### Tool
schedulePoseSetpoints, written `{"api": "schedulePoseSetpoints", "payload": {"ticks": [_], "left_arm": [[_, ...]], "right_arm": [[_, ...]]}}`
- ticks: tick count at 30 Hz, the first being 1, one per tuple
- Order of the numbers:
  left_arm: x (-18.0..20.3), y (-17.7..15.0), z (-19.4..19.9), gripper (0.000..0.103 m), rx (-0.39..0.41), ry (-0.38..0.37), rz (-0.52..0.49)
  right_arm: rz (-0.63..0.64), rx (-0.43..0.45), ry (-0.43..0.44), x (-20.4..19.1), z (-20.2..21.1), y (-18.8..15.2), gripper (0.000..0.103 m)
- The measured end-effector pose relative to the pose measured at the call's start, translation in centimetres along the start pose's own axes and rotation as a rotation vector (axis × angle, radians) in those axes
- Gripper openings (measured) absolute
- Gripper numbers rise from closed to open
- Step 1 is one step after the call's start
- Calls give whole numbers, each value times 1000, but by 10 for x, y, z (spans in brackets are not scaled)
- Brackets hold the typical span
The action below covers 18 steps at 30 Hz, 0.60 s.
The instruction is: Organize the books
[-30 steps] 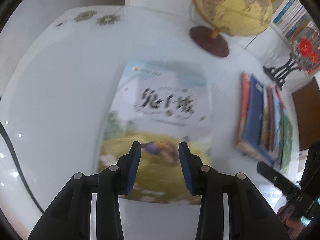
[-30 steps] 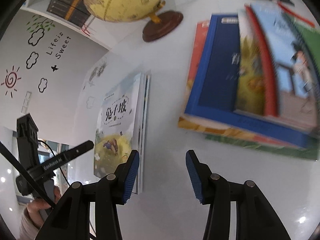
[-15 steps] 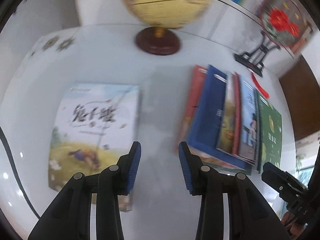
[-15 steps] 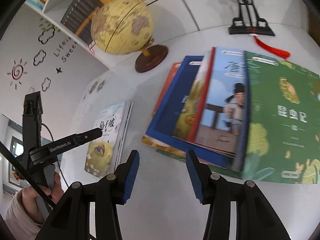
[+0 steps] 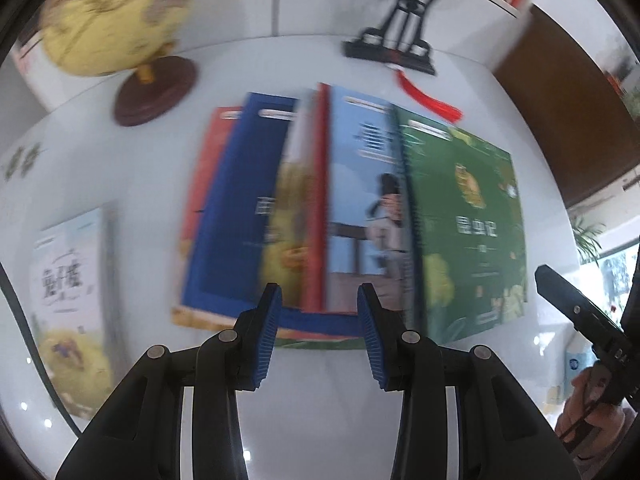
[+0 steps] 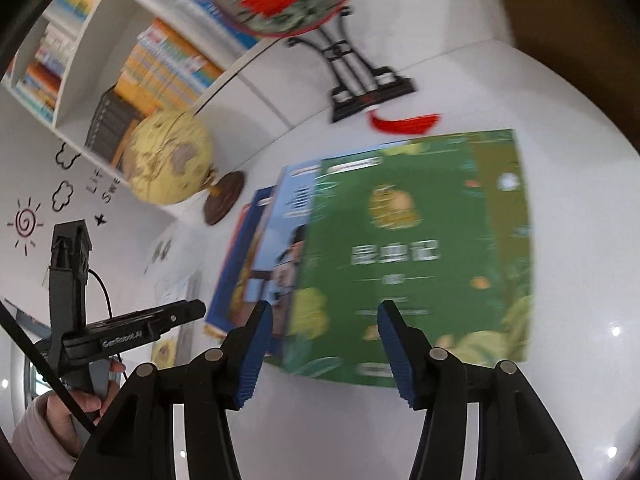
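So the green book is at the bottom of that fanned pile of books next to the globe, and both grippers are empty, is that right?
Not quite. The green book lies on top of the fanned pile, not at the bottom; the right wrist view shows it overlapping the others. The rest holds: the pile is beside the globe, and the left gripper and right gripper are empty.

white room with a glossy table and a bookshelf wall

the white table top (image 5: 100,160) shines with small spots of reflected light, and a yellow globe (image 6: 168,158) on a round dark base stands at its far edge beside a black stand (image 6: 360,88) bearing a round red-flowered panel with a red tassel (image 6: 404,124). behind them a white shelf unit (image 6: 104,40) is packed with colourful upright spines. the white wall (image 6: 40,184) carries black cloud, sun and star decals. a dark brown panel (image 5: 560,120) and a bright window with greenery (image 5: 612,272) sit off to one side.
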<state>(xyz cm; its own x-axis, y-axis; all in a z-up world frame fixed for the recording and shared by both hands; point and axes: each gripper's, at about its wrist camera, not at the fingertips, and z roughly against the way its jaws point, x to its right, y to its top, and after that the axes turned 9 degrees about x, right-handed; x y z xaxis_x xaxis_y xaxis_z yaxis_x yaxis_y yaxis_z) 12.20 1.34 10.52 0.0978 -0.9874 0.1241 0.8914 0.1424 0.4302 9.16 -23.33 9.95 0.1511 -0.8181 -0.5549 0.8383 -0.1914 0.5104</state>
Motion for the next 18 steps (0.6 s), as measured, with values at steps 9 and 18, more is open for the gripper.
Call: {"api": "schedulePoseSetpoints", "payload": {"ticks": [9,18], "left_arm": [[37,3,-16,36,8,-333,86],[55,2,-38,36,-82,-338,36]], "right_arm": [[5,31,-15,37,12,8,53],[-52,-13,-1,62,-4,9,53]]}}
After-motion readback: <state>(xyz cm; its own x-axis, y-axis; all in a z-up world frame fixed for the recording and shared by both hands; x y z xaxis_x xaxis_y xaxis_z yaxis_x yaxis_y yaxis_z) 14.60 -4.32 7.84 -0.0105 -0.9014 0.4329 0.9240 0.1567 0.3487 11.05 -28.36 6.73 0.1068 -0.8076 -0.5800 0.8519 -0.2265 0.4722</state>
